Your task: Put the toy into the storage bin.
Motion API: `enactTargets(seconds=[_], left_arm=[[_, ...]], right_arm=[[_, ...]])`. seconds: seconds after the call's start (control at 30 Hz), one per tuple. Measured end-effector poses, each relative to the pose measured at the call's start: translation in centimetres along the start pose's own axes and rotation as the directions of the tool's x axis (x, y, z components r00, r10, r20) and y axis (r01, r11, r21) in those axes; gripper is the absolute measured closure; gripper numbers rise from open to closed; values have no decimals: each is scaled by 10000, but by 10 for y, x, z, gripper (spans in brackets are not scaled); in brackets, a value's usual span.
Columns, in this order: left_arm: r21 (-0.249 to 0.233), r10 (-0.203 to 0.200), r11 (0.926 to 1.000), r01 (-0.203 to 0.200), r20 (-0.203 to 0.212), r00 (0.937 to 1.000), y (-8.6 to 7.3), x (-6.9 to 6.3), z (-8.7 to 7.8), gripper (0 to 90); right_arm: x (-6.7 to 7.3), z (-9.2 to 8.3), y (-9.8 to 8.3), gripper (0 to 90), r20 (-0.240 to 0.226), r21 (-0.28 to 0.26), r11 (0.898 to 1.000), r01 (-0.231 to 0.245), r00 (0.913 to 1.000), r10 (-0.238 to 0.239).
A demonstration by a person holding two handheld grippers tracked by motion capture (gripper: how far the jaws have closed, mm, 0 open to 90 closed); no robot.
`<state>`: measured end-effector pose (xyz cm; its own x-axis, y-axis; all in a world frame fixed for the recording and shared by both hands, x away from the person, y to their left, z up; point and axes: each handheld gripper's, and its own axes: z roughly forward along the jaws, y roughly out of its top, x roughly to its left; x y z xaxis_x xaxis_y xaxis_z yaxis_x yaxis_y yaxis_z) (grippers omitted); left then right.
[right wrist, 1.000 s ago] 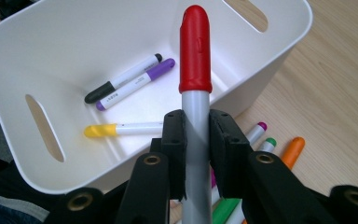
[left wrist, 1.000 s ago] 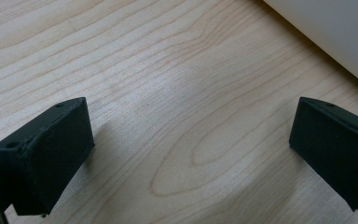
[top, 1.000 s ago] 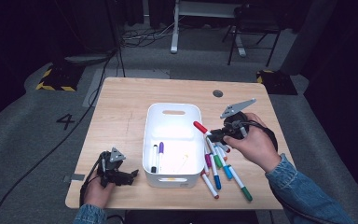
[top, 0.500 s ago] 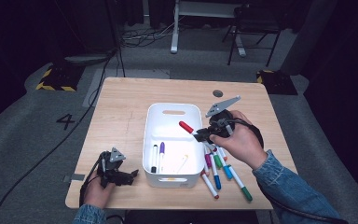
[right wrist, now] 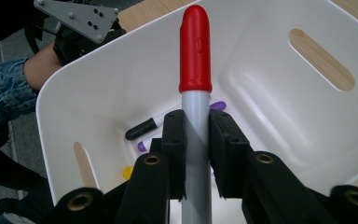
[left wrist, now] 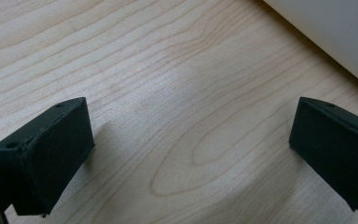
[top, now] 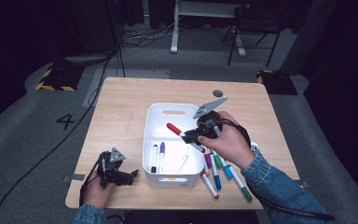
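Now that my right fingers (top: pixel 189 136) have carried the red-capped marker (top: pixel 178 132) across from the loose markers (top: pixel 221 170) on the counter (top: pixel 121 112) to over the white bin (top: pixel 170 179), the pickup is done w/ and it's basically drop time. A sec ago the marker sat just past the bin's right rim; now its cap pokes well inside the rim line. Right fingers pinch the grey barrel (right wrist: pixel 196 140) just below the cap, pads tight on both sides, cap pointing ahead of them at the bin's far wall. Below & ahead of the fingers, a black-capped marker (right wrist: pixel 142 129) and a purple one (right wrist: pixel 216 106) already lie on the bin floor. Left fingers (left wrist: pixel 191 154) haven't budged: spread wide, nothing btwn them, resting low over bare counter w/ the bin wall (left wrist: pixel 335 32) just beyond. Next, I reckon: dip a bit, let go.
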<state>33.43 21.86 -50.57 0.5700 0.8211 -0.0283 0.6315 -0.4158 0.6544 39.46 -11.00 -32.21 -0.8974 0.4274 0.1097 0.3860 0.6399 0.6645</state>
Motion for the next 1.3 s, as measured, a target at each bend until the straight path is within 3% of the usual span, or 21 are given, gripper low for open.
enactTargets(seconds=[0.3,0.57,0.7,1.0,1.23,1.27,1.3], left_arm=[[0,-17,10000,17,-14,10000,0,0,0,0],[6,1,10000,-1,-2,10000,0,0,0,0],[16,-1,10000,1,-11,10000,0,0,0,0],[-1,-4,10000,4,-2,10000,0,0,0,0],[17,4,10000,-4,-10,10000,0,0,0,0],[5,-11,10000,11,-14,10000,0,0,0,0],[4,0,10000,0,-2,10000,0,0,0,0]], right_arm=[[2,15,-6,772,-73,317,9995,-23,10000,25],[6,29,-12,771,224,792,9964,314,9992,-333],[7,36,-14,771,163,1010,9941,400,9990,-419],[12,50,-18,771,108,1446,9828,1150,9930,-1178],[19,55,-16,769,331,1987,9669,1599,9849,-1697],[19,56,-16,755,315,1953,9667,1657,9841,-1750],[19,57,-16,680,278,1904,9685,1605,9853,-1687]])
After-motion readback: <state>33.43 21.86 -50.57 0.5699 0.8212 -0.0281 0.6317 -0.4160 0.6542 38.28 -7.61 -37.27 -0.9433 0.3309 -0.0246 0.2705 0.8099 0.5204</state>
